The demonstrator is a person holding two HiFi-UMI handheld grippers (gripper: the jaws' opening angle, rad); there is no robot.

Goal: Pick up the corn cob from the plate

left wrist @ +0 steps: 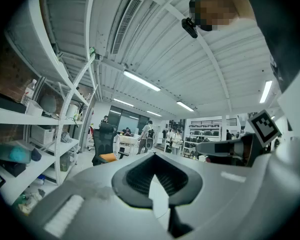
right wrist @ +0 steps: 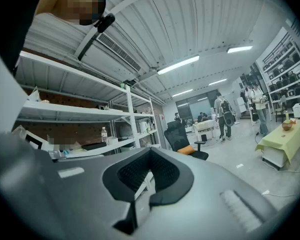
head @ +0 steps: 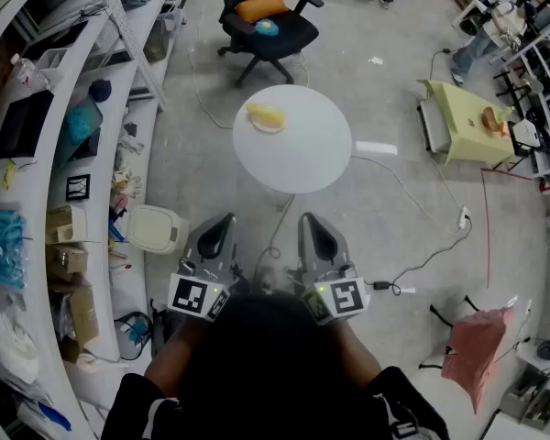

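Observation:
The yellow corn cob [head: 265, 115] lies on a pale plate [head: 273, 128] at the far left part of a round white table [head: 302, 159]. Both grippers are held close to my body, well short of the table and level. My left gripper [head: 221, 225] has its jaws together with nothing between them, and so does my right gripper [head: 310, 224]. In the left gripper view the left gripper [left wrist: 157, 180] points into the room, above the table. The right gripper [right wrist: 147, 176] looks toward the shelves and the chair. Neither gripper view shows the corn.
A black office chair [head: 268, 24] with an orange cushion stands beyond the table. White shelves [head: 69, 163] run along the left. A white bin [head: 156, 229] sits near my left gripper. Cables [head: 412, 200] cross the floor, with a yellow-green covered stand [head: 466, 122] at right. People stand far off.

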